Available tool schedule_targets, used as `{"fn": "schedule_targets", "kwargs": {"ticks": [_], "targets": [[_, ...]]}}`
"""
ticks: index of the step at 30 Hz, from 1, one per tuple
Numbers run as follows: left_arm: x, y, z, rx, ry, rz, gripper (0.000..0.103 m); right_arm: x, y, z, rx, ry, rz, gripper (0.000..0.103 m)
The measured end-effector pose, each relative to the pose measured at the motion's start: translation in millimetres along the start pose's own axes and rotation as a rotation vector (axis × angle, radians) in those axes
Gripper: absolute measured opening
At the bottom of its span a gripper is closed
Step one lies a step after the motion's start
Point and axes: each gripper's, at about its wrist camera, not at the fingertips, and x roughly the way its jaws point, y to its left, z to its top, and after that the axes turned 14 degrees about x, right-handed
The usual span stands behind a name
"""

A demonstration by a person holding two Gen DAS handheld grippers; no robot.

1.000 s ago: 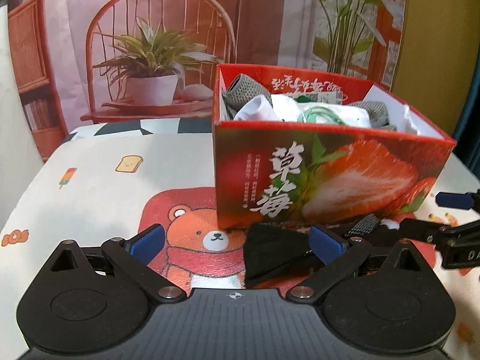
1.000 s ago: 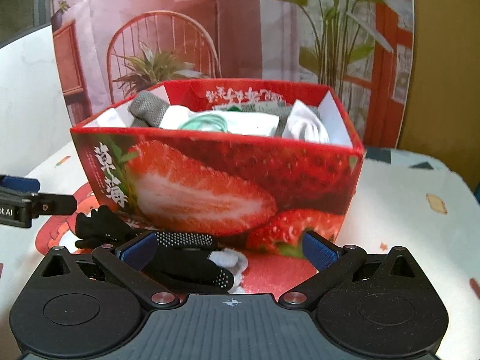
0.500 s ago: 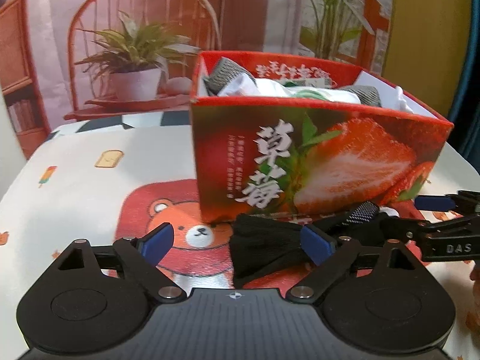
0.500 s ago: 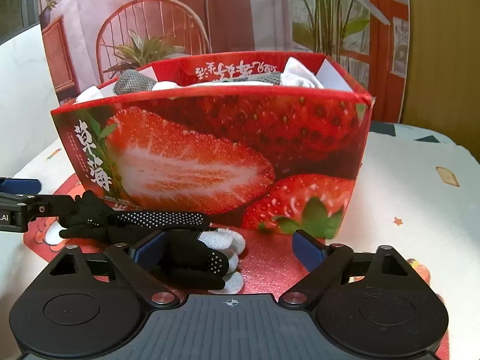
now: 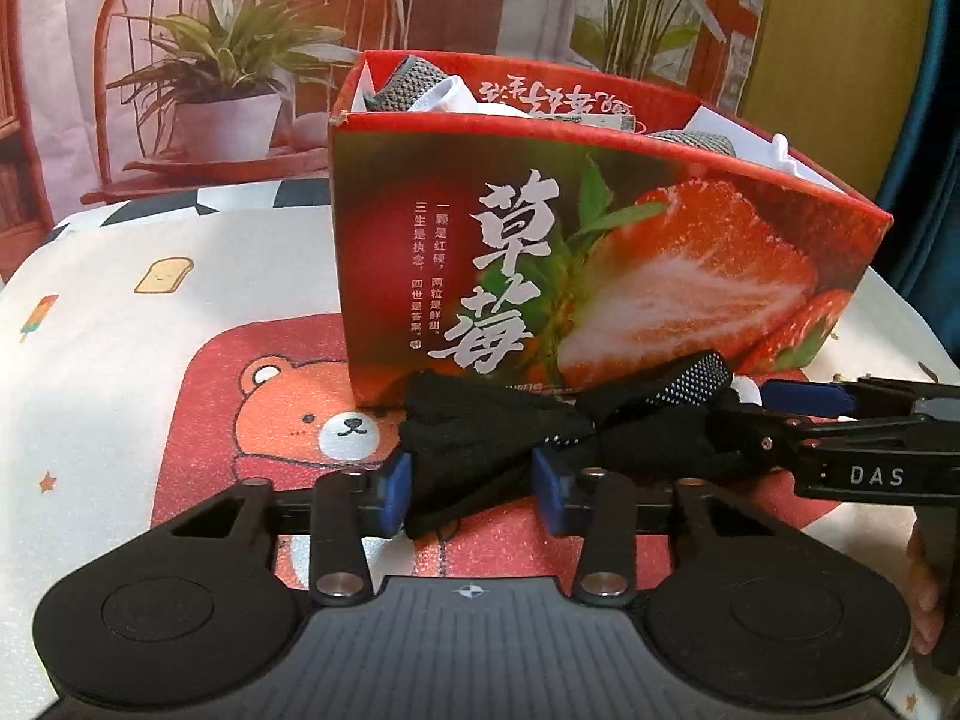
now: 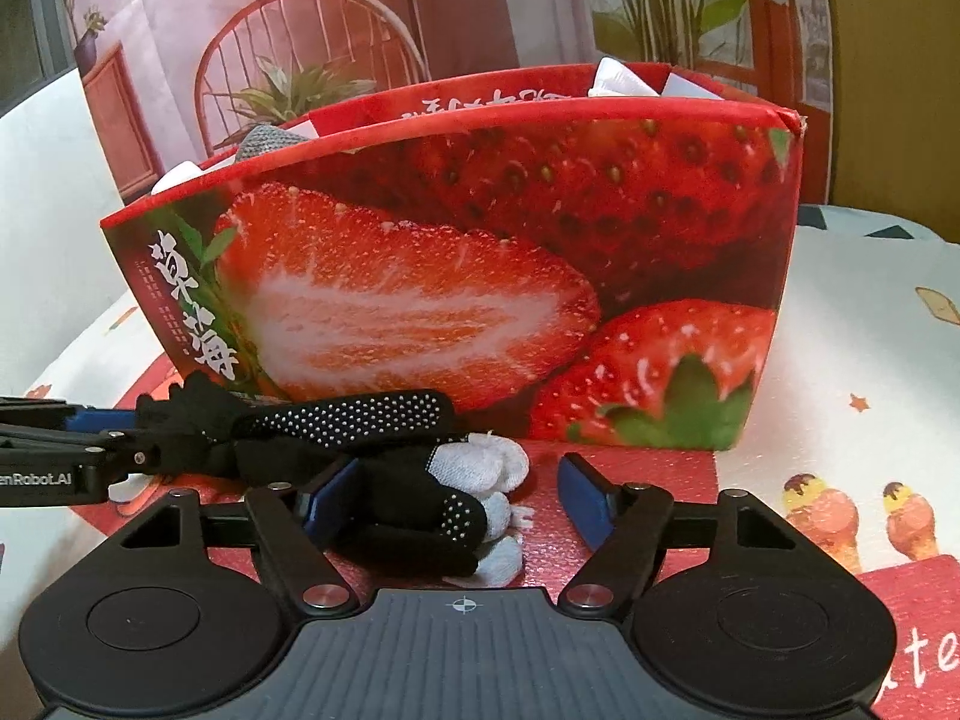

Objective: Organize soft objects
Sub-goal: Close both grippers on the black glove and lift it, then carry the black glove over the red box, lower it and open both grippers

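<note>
A black glove with white grip dots lies on the table against the front of the red strawberry box. My left gripper has closed in around the glove's cuff end, its blue pads against the fabric. My right gripper is open, with the glove's dotted black and white fingers lying between its pads. The box holds grey and white soft items. Each gripper shows at the side of the other's view.
The table has a cartoon cloth with a bear patch. A backdrop with a chair and potted plant stands behind the box. Ice-cream prints mark the cloth on the right.
Both grippers have moved down and in toward the glove. The left jaws have narrowed from wide open onto the glove's cuff. The right jaws stay open around the fingers.
</note>
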Motion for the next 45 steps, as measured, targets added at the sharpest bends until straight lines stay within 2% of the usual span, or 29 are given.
{"fn": "schedule_targets", "kwargs": {"ticks": [4, 5, 7, 10, 12, 18, 37, 45], "targets": [[-1, -2, -2, 0.004, -0.001, -0.001, 0.031, 1, 6, -3, -0.016, 0.013, 0.019, 0.046], [-2, -2, -2, 0.005, -0.001, -0.002, 0.027, 0, 7, -3, -0.019, 0.015, 0.021, 0.044], [-5, -3, -2, 0.005, -0.003, -0.007, 0.024, 0, 9, -4, -0.019, 0.029, 0.036, 0.031], [-10, -4, -3, 0.006, -0.01, -0.013, 0.022, -2, 13, -4, -0.029, 0.042, 0.045, 0.018], [-14, -4, -3, 0.007, -0.016, -0.01, 0.021, -4, 16, -4, -0.039, 0.045, 0.046, 0.014], [-28, -7, 0, 0.006, -0.044, -0.006, 0.02, -22, 23, 2, -0.05, 0.019, 0.054, 0.013], [-91, -21, 27, 0.027, -0.202, 0.029, 0.019, -93, 42, 30, -0.108, -0.128, 0.076, 0.013], [-104, -21, 49, 0.027, -0.26, 0.039, 0.019, -113, 49, 54, -0.127, -0.186, 0.098, 0.013]]}}
